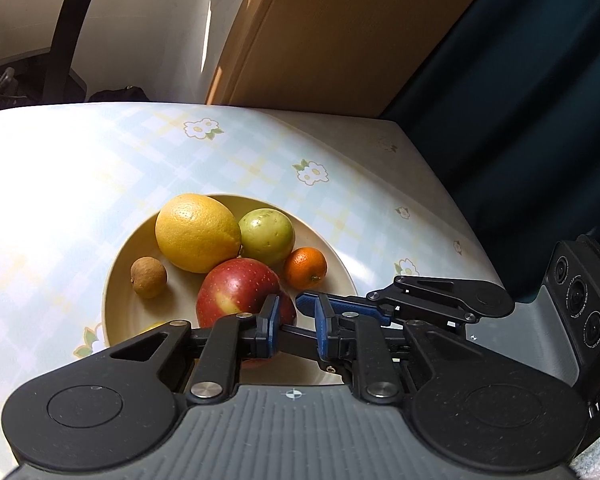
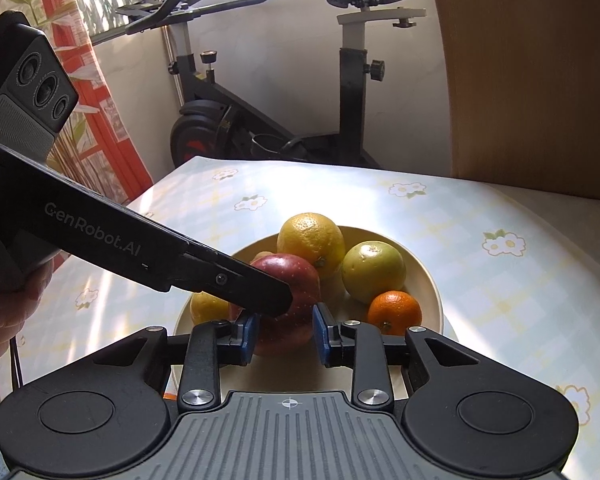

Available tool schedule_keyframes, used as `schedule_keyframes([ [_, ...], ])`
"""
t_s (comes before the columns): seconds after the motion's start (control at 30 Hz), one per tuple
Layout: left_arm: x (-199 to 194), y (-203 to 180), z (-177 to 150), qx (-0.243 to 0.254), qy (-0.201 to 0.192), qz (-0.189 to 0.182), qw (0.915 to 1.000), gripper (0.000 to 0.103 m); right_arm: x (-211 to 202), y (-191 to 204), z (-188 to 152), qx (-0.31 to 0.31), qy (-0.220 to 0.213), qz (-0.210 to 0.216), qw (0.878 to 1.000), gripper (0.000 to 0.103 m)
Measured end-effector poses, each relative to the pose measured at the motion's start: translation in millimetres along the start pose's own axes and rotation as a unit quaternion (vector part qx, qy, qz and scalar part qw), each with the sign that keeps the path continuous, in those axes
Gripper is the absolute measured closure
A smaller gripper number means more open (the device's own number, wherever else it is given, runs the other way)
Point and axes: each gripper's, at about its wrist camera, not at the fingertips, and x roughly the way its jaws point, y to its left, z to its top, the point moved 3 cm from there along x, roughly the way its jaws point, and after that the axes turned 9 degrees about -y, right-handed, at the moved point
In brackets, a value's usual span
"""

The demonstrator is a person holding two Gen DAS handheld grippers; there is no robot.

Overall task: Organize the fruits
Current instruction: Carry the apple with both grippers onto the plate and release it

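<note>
"GenRobot.AI" stands on the left tongs' [image 2: 276,300] black side (white lettering).

The desk [image 1: 260,152] wears a smooth, glossy cloth printed with pale checks and flowers, and on it the cream bowl [image 1: 324,240] looks matt and even. In the bowl the red apple [image 1: 236,288] shines waxy and speckled, the big yellow citrus [image 1: 198,232] and small orange [image 1: 305,267] are pitted, and the brown fruit [image 1: 149,277] is dull and rough. Both grippers, left [image 1: 296,330] and right [image 2: 285,334], are matt black plastic with ribbed grey covers, blue rubbery pads and bright metal screws.
</note>
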Motion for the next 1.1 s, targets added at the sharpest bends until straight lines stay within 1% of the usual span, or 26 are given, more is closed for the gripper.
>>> schedule_keyframes([
  [0.13,-9.1,2.1,-1.6,0.012,-0.008,0.01,0.9999,0.082,2.3,3.9,-0.1,-0.004,0.003,-0.004,1.0,0.076],
  [0.4,-18.5,16.9,0.1,0.01,-0.018,0.043,0.9989,0.081,3.8,6.6,-0.6,-0.004,0.007,-0.013,1.0,0.076],
  [0.73,-19.5,22.4,2.1,0.011,-0.026,0.059,0.9979,0.081,4.6,10.4,1.7,-0.012,0.013,-0.02,1.0,0.076],
  [1.1,-35.9,23.8,1.9,0.019,-0.046,0.089,0.9948,0.078,6.4,13.1,2.5,-0.009,0.015,-0.036,0.999,0.075],
])
